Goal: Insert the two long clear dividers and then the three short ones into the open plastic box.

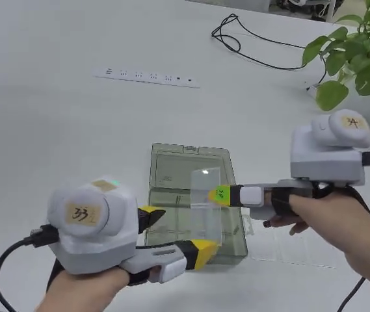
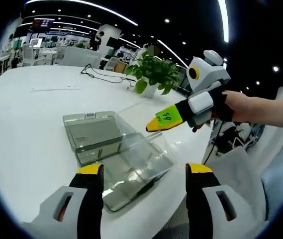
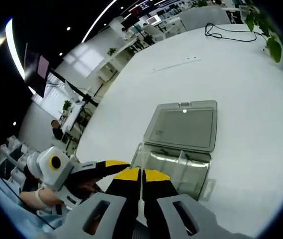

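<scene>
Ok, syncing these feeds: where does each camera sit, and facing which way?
Head view: headset, looking down at the box; left hand, left claw, right hand, right claw show.
Left gripper view: on the left claw, facing box and plant; own open jaws show.
Right gripper view: on the right claw, facing the box; jaws pinch the divider.
Shared: the box; each gripper view catches the other claw.

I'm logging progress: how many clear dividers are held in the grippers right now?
1: an upright clear divider pinched by the right gripper over the open box. The left gripper is open, empty. More clear pieces lying right of the box are too faint to count.
</scene>
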Demonstrator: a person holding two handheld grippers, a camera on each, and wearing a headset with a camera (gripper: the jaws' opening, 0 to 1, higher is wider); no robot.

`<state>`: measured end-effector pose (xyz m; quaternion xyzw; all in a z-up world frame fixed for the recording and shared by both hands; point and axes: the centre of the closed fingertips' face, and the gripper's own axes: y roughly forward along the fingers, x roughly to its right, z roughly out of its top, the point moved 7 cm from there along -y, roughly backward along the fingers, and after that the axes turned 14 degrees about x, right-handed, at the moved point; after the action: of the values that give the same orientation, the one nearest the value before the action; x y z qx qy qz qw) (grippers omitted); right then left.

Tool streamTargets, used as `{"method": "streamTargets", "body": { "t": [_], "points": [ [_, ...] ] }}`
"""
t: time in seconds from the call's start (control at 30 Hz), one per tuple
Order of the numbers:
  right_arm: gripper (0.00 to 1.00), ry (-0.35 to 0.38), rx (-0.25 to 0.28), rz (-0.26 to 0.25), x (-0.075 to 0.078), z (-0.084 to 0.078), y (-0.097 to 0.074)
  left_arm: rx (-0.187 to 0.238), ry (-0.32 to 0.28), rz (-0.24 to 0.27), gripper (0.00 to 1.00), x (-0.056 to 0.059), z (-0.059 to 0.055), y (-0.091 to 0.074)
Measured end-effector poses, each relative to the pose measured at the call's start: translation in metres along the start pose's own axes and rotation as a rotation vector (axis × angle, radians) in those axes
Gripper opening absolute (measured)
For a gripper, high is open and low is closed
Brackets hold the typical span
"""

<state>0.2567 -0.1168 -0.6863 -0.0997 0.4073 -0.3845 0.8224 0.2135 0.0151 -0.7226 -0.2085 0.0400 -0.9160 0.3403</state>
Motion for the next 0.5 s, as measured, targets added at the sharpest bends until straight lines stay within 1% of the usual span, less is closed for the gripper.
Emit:
{"method": "streamTargets", "body": {
  "t": [0.07, 0.17, 0.2, 0.23, 0.27, 0.3, 0.33, 0.37, 0.4, 0.5],
  "points": [
    [0.02, 0.007, -0.004, -0.008, -0.001, 0.0, 0.0, -0.004, 0.059, -0.007, 0.76, -0.004, 0.0, -0.002],
    [0.02, 0.022, -0.018, -0.028, -0.001, 0.0, 0.002, -0.007, 0.112, -0.024, 0.83, -0.008, 0.001, -0.003],
    [0.02, 0.037, -0.029, -0.04, -0.001, -0.001, 0.003, -0.012, 0.153, -0.034, 0.86, -0.011, 0.001, -0.004],
    [0.02, 0.051, -0.04, -0.054, 0.0, -0.002, 0.004, -0.023, 0.182, -0.037, 0.87, -0.012, 0.0, -0.006],
    [0.02, 0.049, -0.041, -0.062, 0.0, -0.001, 0.005, -0.052, 0.232, -0.042, 0.88, -0.015, -0.002, -0.008],
    [0.02, 0.048, -0.042, -0.065, -0.001, -0.001, 0.005, -0.059, 0.252, -0.047, 0.9, -0.015, -0.003, -0.009],
    [0.02, 0.07, -0.055, -0.078, 0.0, -0.001, 0.005, -0.057, 0.266, -0.048, 0.95, -0.016, -0.004, -0.009],
    [0.02, 0.078, -0.055, -0.083, 0.0, -0.001, 0.006, -0.049, 0.27, -0.049, 0.98, -0.016, -0.005, -0.01],
    [0.02, 0.083, -0.063, -0.09, -0.001, -0.001, 0.006, -0.054, 0.28, -0.055, 1.0, -0.017, -0.005, -0.011],
    [0.02, 0.098, -0.083, -0.12, -0.002, 0.001, 0.009, -0.062, 0.328, -0.08, 1.0, -0.019, -0.006, -0.013]
  ]
}}
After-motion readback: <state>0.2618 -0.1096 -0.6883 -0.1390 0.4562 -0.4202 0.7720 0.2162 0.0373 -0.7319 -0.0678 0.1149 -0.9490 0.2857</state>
